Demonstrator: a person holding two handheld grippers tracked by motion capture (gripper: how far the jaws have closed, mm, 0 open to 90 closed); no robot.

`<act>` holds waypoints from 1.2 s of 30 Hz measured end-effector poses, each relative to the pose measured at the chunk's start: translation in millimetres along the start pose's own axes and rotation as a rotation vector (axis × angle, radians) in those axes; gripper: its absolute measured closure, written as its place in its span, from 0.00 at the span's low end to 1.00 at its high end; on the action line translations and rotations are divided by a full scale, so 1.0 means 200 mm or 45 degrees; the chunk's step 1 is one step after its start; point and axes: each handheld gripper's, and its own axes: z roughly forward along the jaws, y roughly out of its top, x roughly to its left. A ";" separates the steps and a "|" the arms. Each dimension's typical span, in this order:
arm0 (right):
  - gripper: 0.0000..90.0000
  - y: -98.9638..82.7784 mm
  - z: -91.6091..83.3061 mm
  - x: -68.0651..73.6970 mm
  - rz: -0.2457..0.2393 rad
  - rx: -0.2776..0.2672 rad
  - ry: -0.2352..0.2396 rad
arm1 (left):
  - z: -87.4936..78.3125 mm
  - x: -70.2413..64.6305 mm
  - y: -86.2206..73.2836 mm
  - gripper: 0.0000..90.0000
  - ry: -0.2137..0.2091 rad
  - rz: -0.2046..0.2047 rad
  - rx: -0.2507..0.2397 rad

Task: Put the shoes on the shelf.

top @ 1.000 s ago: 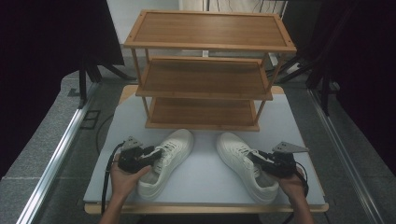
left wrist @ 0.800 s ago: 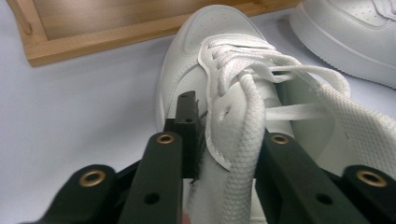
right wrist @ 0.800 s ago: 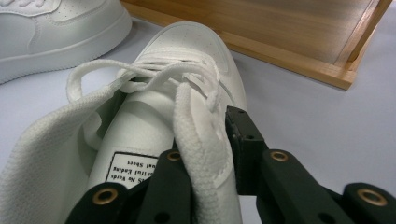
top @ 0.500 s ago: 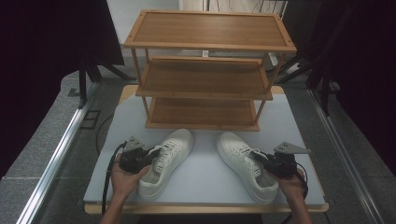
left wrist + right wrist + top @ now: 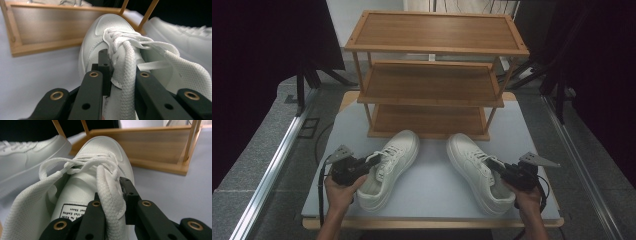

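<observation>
Two white sneakers are standing on the grey table (image 5: 437, 200), between its near edge and the wooden shoe rack (image 5: 432, 75) at the far side, toes pointing toward the rack's lowest shelf.

The left gripper (image 5: 373, 161) is clamping the outer side wall of the left shoe (image 5: 392, 167) beside the laces; in the left gripper view the pads (image 5: 103, 65) are pressing on the collar edge next to the tongue. The right gripper (image 5: 493, 166) is doing the same with the right shoe (image 5: 474, 170), its jaws having just been closing on the padded collar (image 5: 107, 195). Both grips are looking firm, though each is biting only a thin edge of soft material.

To my judgement, the grasping step is finishing and the lifting step is coming next (probably both shoes are going onto a shelf of the rack). The next move is asking for a level rise of both hands, so the heels are not dragging on the table, and then a forward carry low enough to pass under the middle shelf. A shoe may be tilting from such an off-centre hold, so a slow start is wise.
</observation>
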 end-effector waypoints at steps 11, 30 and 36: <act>0.91 0.00 -0.06 -0.05 0.203 -0.173 0.073 | -0.04 0.02 0.01 0.91 -0.100 -0.080 -0.097; 0.91 0.00 -0.08 -0.05 0.349 -0.316 0.150 | -0.10 0.03 0.02 0.91 -0.197 -0.193 -0.223; 0.92 0.03 -0.11 -0.04 0.386 -0.375 0.155 | -0.10 0.00 0.07 0.91 -0.190 -0.166 -0.223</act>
